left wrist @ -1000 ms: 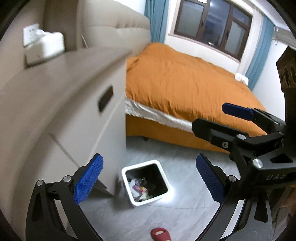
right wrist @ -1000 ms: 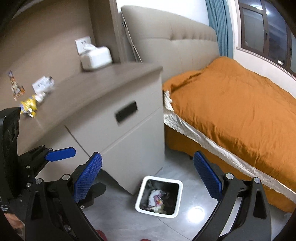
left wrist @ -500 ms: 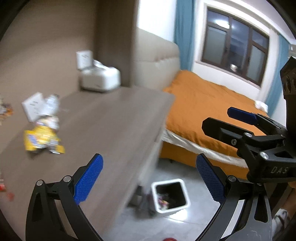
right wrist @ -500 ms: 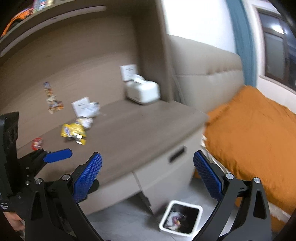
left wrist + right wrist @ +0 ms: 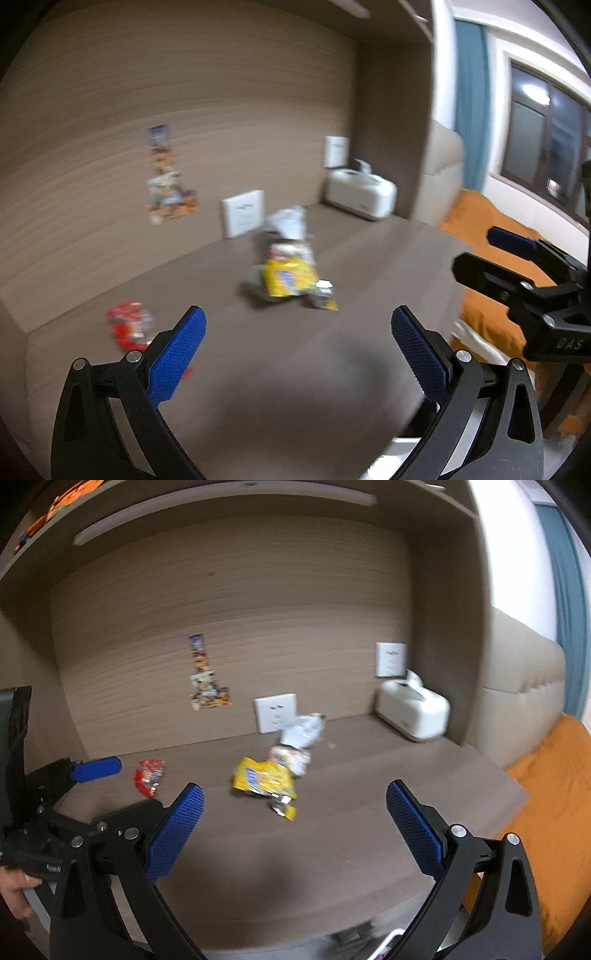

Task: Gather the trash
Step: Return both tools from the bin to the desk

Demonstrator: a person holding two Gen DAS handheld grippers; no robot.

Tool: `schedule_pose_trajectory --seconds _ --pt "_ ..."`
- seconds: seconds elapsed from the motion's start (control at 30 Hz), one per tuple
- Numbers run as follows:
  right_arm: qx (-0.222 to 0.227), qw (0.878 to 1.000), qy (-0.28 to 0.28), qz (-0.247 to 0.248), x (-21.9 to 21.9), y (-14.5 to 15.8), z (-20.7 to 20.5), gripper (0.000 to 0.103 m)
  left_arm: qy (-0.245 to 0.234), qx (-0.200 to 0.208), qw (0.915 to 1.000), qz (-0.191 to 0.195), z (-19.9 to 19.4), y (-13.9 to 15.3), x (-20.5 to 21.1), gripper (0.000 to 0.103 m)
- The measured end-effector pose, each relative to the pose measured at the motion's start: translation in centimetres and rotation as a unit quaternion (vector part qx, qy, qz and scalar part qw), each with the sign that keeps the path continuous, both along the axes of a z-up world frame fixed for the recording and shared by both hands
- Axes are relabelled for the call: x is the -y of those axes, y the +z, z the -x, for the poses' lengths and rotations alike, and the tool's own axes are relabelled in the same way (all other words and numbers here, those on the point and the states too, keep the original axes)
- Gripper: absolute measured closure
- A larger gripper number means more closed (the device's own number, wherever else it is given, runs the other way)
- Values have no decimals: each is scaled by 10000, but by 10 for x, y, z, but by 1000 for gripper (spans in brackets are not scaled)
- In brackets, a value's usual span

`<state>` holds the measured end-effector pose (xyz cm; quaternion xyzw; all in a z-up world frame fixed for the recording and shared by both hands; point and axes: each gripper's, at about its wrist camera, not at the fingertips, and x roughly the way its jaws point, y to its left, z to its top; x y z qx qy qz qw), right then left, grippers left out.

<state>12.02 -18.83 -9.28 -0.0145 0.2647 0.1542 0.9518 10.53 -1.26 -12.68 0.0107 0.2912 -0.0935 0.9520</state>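
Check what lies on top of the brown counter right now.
On the counter: a yellow wrapper, a crumpled white wrapper, a red wrapper and a white tissue box. Blur hides finer detail; anything beneath the wrappers is covered.

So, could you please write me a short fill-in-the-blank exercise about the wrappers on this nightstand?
1. The wrapper lying apart from the pile, nearest the left gripper, is ____.
2. The big wrapper in the pile is ____.
3. The tissue box at the nightstand's back corner is ____.
4. Both the left and right gripper are ____ and hold nothing.

Missing words: red; yellow; white; open
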Motion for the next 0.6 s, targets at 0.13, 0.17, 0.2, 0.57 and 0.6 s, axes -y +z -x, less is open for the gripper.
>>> schedule_pose_trajectory --seconds 0.13,0.17,0.2,0.57,0.6 --pt "-35 9998 162 65 -27 -3 -13 4 313 16 9995 17 -6 2 -34 4" --pt "-56 9998 187 66 -33 -5 -17 4 385 11 9993 31 -8 1 -43 4" --pt "-91 9997 211 78 -40 -7 -21 4 441 11 9990 33 -11 0 -50 4" --pt "-410 9980 378 298 -94 -42 -58 5 782 -347 9962 146 -36 -28 -110 4" --pt "-442 9978 384 310 -99 -46 -62 4 795 -367 9961 136 -39 -31 -112 4"
